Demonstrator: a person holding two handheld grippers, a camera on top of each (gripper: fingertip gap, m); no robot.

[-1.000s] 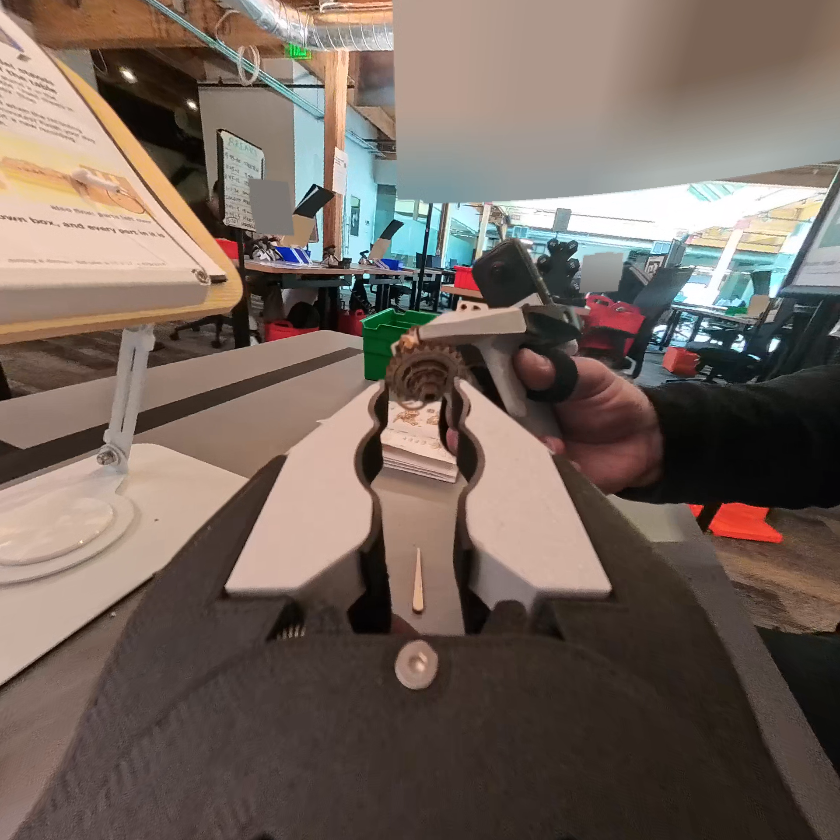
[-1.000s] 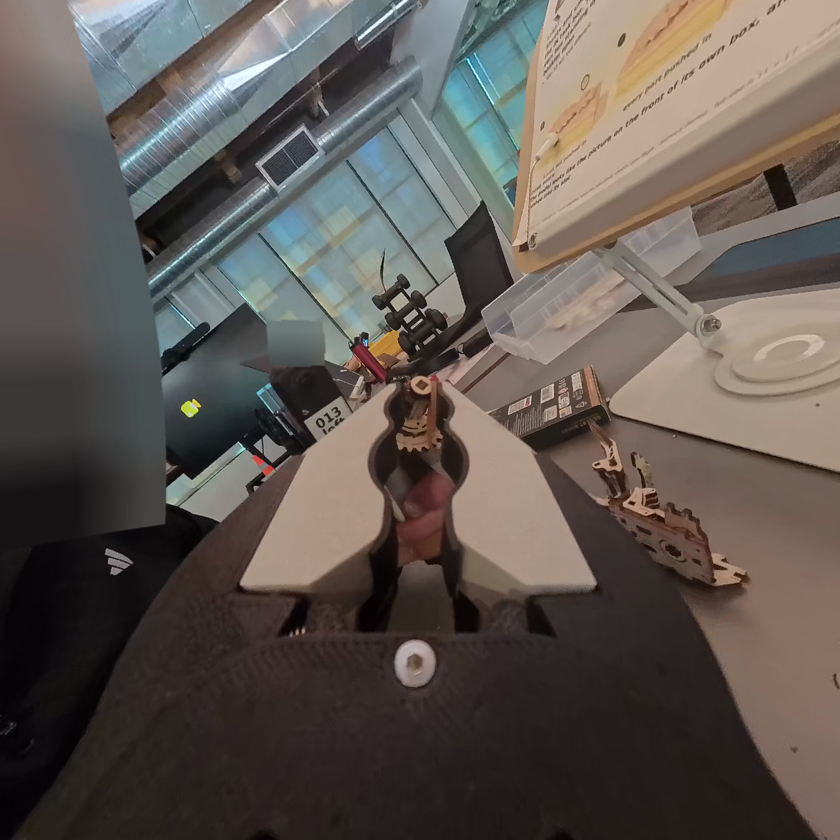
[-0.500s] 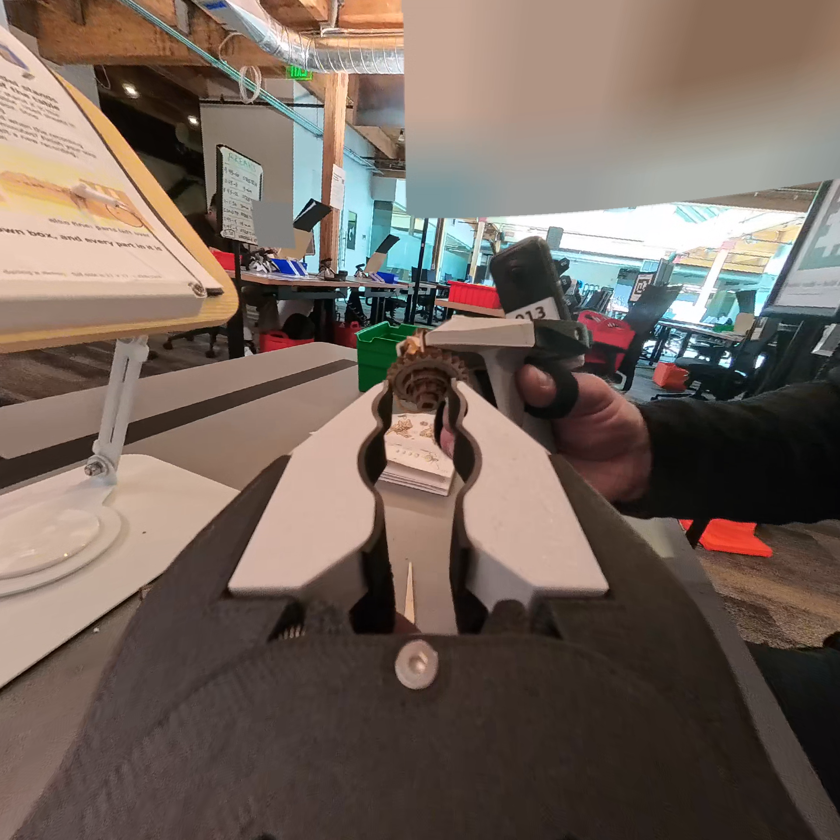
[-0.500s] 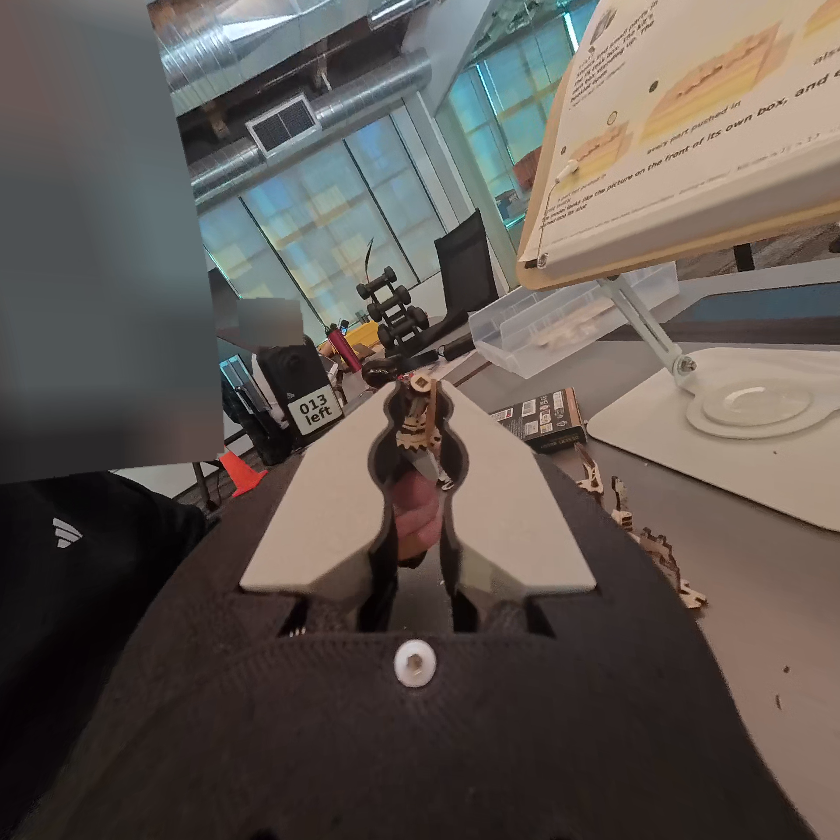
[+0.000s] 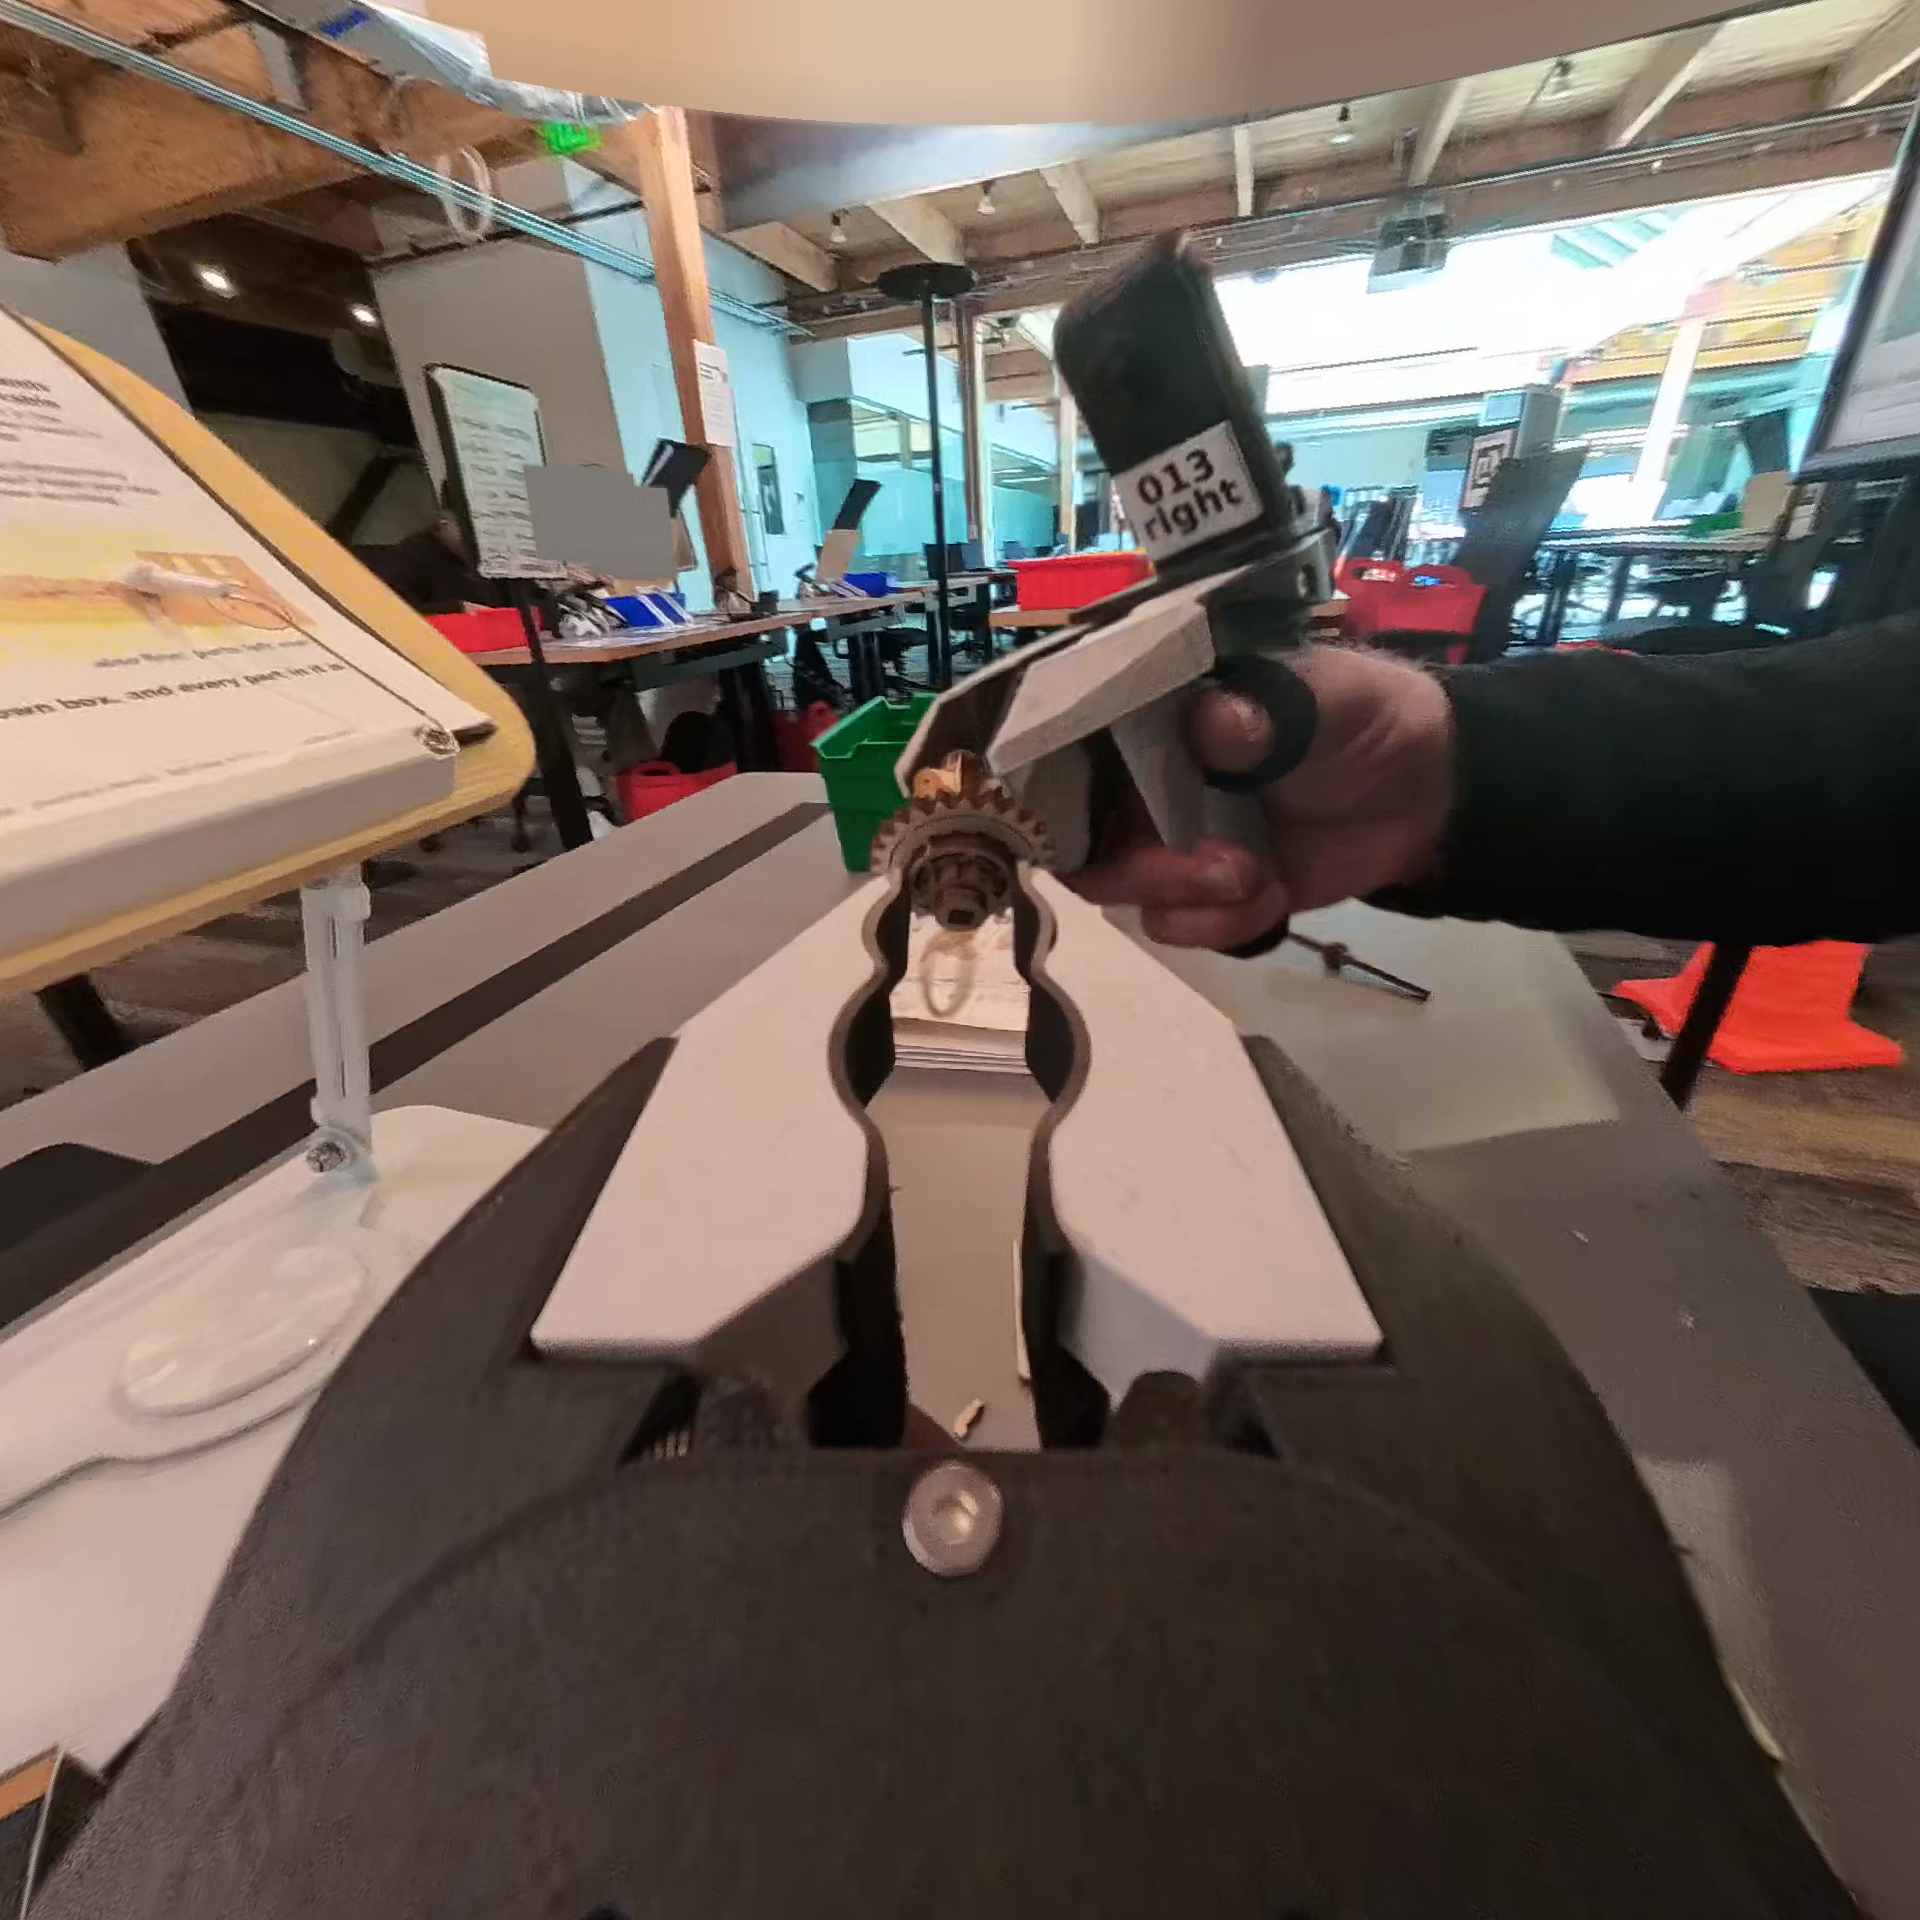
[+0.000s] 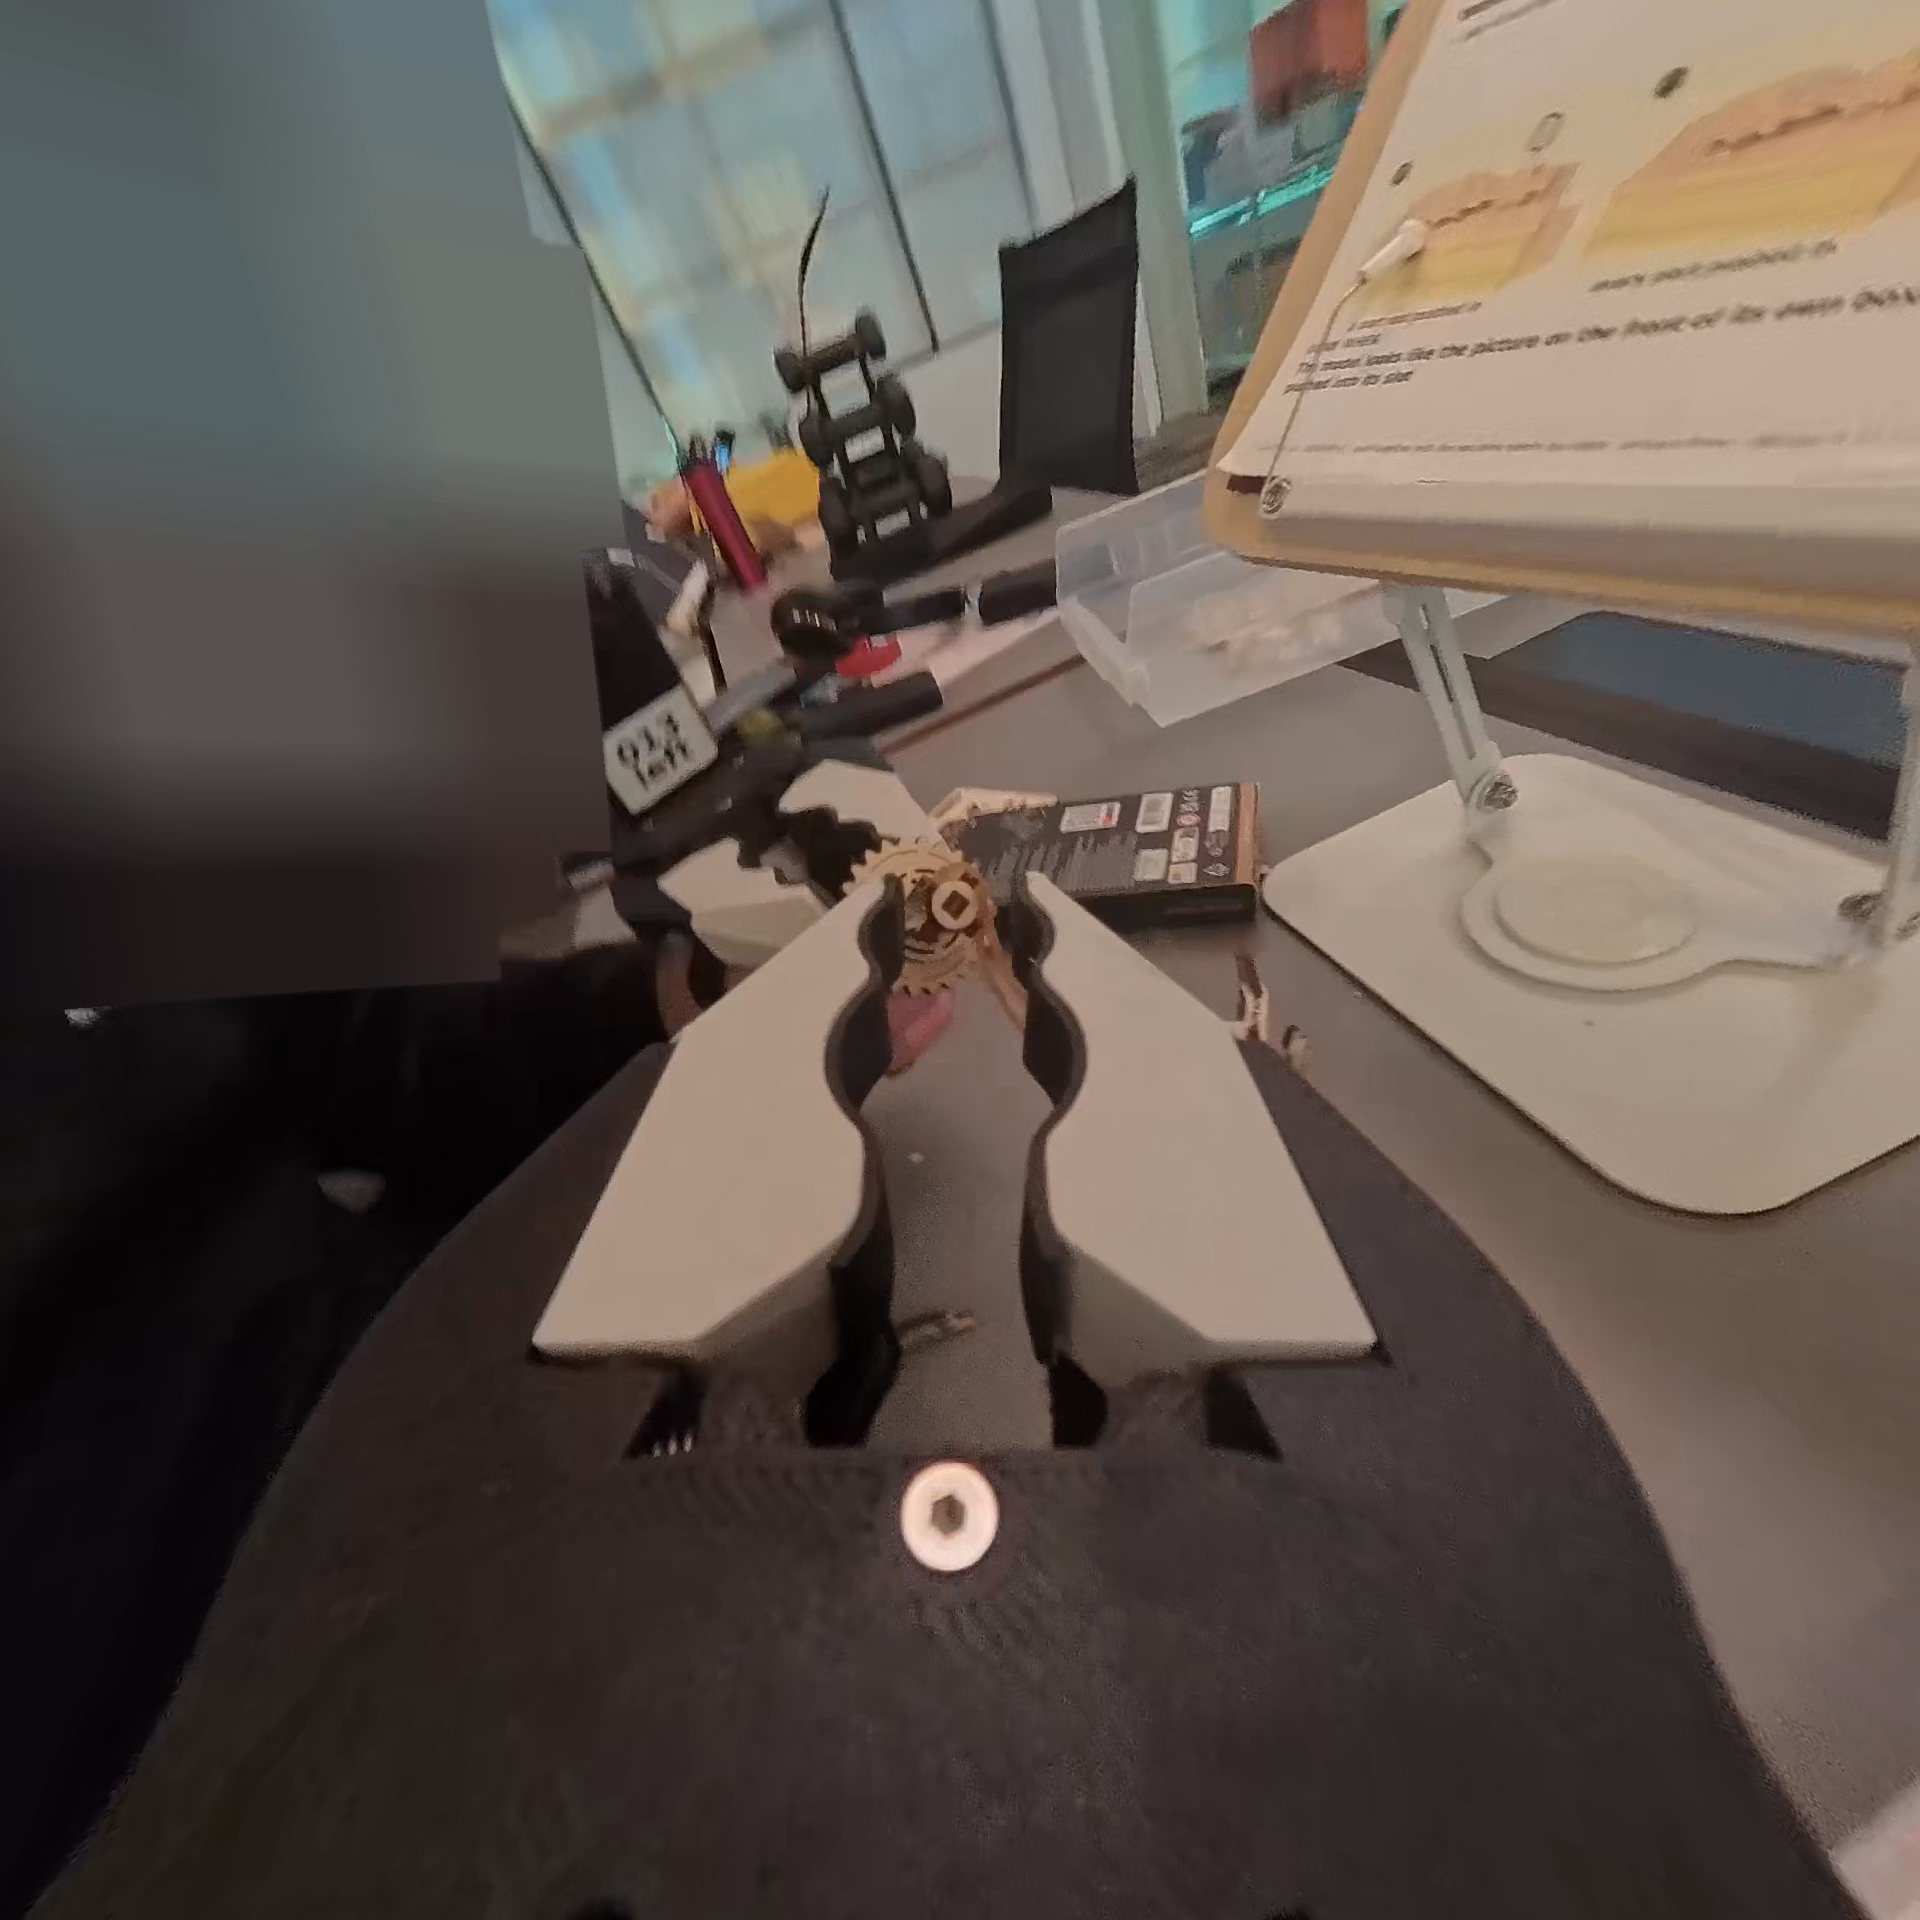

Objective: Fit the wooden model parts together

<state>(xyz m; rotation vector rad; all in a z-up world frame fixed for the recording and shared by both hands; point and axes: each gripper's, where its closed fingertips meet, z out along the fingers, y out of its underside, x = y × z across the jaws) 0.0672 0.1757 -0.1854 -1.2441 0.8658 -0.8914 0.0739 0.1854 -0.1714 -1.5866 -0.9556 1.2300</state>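
A wooden gear assembly with toothed wheels on a hub sits at the tips of my left gripper, whose pads press on its hub above the grey table. My right gripper, held by a hand, comes in from the upper right with its tips by a small pale piece on top of the gear. In the right wrist view the gear stands between the fingers of my right gripper, which are spread with a gap on the right side. My left gripper grips it from the left.
A white document stand holds an instruction sheet at the left; it shows at the right in the other view. A black box, a clear plastic case and a part-built wooden piece lie on the table. A stack of sheets lies ahead. Both grippers' tips are close together, under 4 cm apart.
My left jaws closed in on the gear's hub. My right jaws, earlier shut on the gear edge-on, spread apart, and the right gripper tilted down toward the table.
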